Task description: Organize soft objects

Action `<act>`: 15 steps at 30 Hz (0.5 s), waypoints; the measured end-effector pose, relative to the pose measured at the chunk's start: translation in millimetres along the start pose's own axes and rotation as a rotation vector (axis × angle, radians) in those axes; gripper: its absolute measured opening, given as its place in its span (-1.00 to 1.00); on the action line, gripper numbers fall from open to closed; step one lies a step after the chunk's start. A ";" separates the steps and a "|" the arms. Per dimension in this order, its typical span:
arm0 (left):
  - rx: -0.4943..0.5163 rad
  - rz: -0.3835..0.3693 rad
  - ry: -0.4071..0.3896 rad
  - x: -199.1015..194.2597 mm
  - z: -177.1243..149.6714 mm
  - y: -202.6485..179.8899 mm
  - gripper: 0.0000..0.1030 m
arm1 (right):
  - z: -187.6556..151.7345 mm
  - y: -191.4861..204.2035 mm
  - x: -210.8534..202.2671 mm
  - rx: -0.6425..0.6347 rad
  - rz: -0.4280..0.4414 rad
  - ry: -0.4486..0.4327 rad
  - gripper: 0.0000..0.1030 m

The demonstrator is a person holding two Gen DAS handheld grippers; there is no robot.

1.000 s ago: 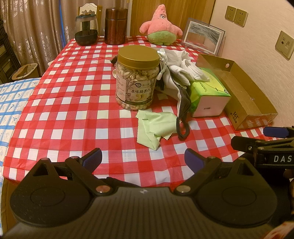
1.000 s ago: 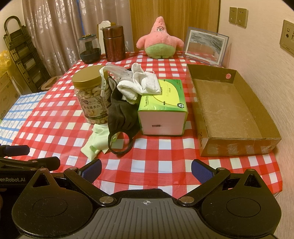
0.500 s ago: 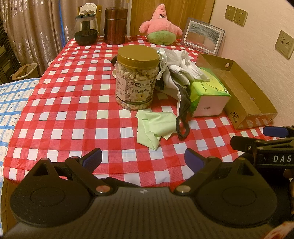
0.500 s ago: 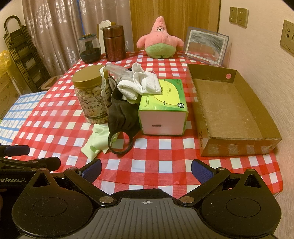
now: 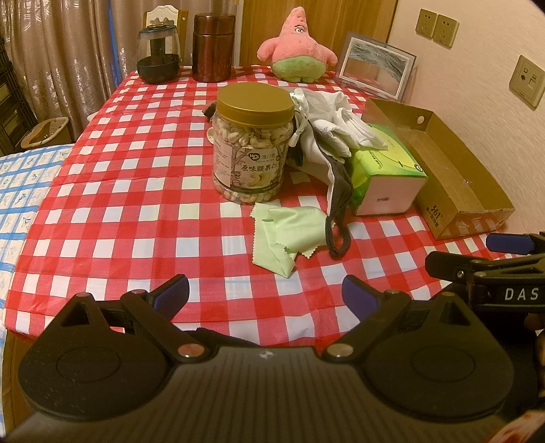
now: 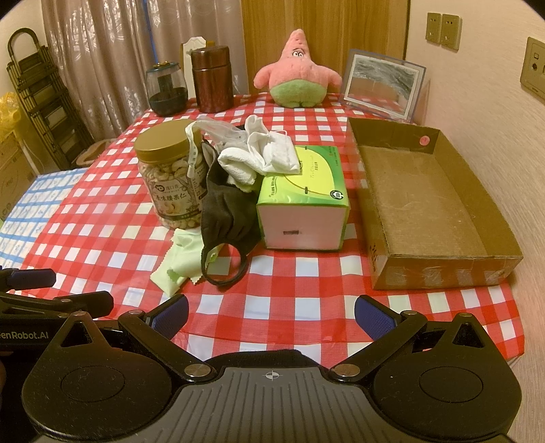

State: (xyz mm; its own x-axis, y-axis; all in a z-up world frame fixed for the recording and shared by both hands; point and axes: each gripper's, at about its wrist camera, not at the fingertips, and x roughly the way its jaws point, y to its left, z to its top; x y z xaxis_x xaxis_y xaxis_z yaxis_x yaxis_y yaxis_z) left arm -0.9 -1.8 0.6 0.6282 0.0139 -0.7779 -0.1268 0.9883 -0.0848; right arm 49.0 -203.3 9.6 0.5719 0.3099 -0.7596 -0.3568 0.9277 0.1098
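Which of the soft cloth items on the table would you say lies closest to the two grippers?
The light green cloth, flat on the tablecloth before the nut jar; the white cloth and black mask sit farther back.

This is a lived-in home room: a surface under a red-checked tablecloth (image 6: 299, 272), brownish curtains (image 6: 102, 61) at the back, a wooden door (image 6: 323, 34), wall sockets (image 6: 442, 29), a framed picture (image 6: 383, 87), a pink starfish plush toy (image 6: 298, 73) and a jar of cashews (image 6: 170, 177).

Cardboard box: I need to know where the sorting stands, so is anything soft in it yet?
No: in the right wrist view the cardboard box shows only its bare brown floor, with nothing lying inside.
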 end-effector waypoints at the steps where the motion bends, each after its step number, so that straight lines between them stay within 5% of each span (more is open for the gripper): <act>1: 0.000 0.000 0.000 -0.1 0.0 -0.1 0.86 | 0.0 0.1 0.0 0.001 0.000 0.000 0.99; 15: -0.001 -0.001 0.000 -0.1 0.1 -0.2 0.86 | 0.5 0.3 -0.7 0.000 0.000 0.000 0.99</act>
State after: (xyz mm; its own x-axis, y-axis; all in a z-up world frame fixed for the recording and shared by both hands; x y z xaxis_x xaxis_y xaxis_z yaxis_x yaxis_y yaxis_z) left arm -0.8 -2.0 0.7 0.6280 0.0133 -0.7781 -0.1273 0.9881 -0.0858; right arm 48.9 -203.1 10.5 0.5718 0.3094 -0.7598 -0.3562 0.9279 0.1098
